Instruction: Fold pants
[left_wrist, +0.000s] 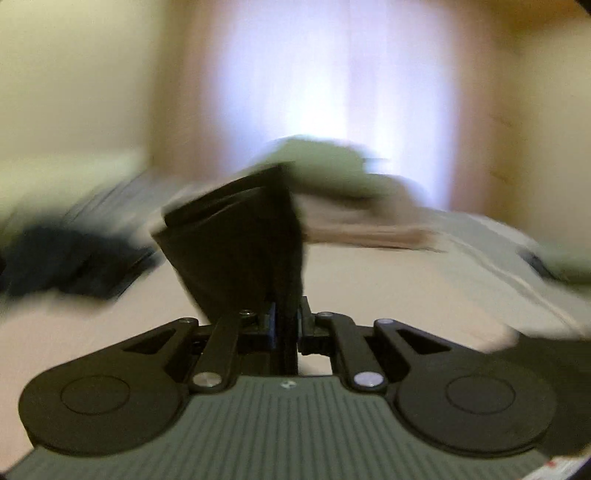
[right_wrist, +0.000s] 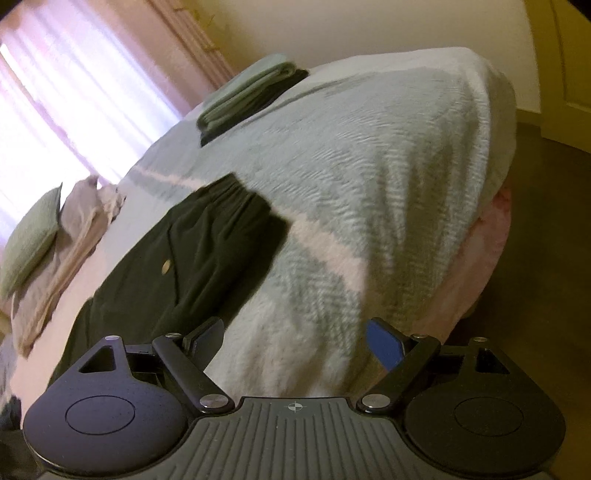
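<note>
**Left gripper lifts a fold of the pants; right gripper waits open**

The left gripper (left_wrist: 286, 317) has its jaws pinched together on a flap of dark cloth that stands up straight ahead of them, fanning wider the farther it gets from the tips. The left wrist view is heavily blurred, so only the clamped edge and the raised dark sheet can be read with confidence; it looks to be part of the pants (right_wrist: 192, 251).

The right gripper (right_wrist: 293, 343) has its jaws spread wide with nothing between them. The pants lie flat on the bed cover (right_wrist: 369, 177), ahead of and to the left of the left-hand jaw, with the gathered waistband at the far end and a small button showing near the middle. Only the striped cover sits between and ahead of the open jaws.

Judging from this, a fold is under way: one end is being carried over by the left gripper. The next move probably calls for laying that raised edge down squarely on the rest of the garment, while the right gripper shifts left to pin or smooth the cloth. A folded stack (right_wrist: 247, 96) lies well beyond the jaws.
</note>
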